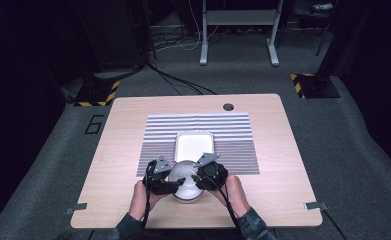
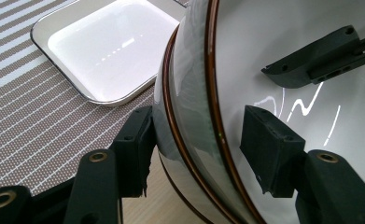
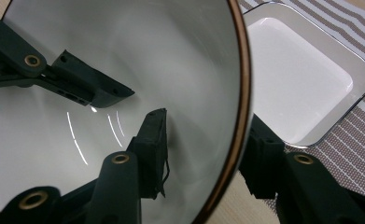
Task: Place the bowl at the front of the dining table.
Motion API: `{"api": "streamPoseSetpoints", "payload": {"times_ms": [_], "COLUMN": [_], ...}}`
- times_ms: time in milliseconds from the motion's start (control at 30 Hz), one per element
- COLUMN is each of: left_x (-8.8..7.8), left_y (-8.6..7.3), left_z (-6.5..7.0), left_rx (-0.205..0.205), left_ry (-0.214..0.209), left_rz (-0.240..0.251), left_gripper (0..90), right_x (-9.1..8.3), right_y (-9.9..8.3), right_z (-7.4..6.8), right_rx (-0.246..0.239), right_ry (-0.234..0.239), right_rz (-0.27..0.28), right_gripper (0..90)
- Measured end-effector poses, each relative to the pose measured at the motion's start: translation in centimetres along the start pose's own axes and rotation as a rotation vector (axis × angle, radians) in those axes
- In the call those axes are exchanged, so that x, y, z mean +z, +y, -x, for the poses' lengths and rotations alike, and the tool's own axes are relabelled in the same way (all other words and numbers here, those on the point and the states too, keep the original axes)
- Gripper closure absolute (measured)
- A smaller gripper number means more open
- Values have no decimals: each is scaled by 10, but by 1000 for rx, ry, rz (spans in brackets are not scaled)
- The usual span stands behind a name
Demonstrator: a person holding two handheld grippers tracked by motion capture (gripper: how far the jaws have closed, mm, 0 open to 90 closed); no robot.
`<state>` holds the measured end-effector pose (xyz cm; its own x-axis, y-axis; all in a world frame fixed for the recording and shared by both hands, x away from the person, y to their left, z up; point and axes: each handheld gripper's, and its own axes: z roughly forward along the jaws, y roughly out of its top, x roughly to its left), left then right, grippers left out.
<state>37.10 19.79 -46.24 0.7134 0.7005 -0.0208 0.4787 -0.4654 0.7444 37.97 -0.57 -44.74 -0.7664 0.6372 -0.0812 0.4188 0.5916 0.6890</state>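
fingers of both grippers straddle the bowl's (image 1: 187,186) rim, one inside, one outside. high view: left gripper (image 1: 175,183) and right gripper (image 1: 197,176) sit on opposite sides of the round white bowl at the table's (image 1: 283,150) near edge, mouth up, no long axis; just beyond it a rectangular tray (image 1: 195,145) on a striped mat (image 1: 198,125), long side running away. left gripper view: outer pad touches the wall, inner pad stands slightly off. right gripper view: same straddle; can't tell whether the pads actually press.
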Motion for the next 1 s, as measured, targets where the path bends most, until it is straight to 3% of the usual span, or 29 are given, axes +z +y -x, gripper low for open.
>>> {"api": "streamPoseSetpoints", "payload": {"times_ms": [167, 533, 567, 733, 1000], "left_x": [-3, -9, -9, -10, -14], "left_y": [2, 9, 9, 10, 11], "left_z": [1, 7, 7, 7, 7], "left_rx": [-5, 50, 51, 65, 83], "left_ry": [22, 92, 94, 105, 122], "left_rz": [-2, -12, -11, -3, 29], "left_gripper": [503, 554, 557, 576, 628], "right_x": [-1, -11, -12, -13, -15], "right_y": [2, 5, 6, 6, 7], "right_z": [1, -2, -2, -3, -7], "right_rx": [29, -16, -36, -35, -73], "right_ry": [-3, -88, -95, -104, -136], "right_rz": [8, 84, 96, 107, 167], "right_gripper": [627, 782, 797, 811, 826]}}
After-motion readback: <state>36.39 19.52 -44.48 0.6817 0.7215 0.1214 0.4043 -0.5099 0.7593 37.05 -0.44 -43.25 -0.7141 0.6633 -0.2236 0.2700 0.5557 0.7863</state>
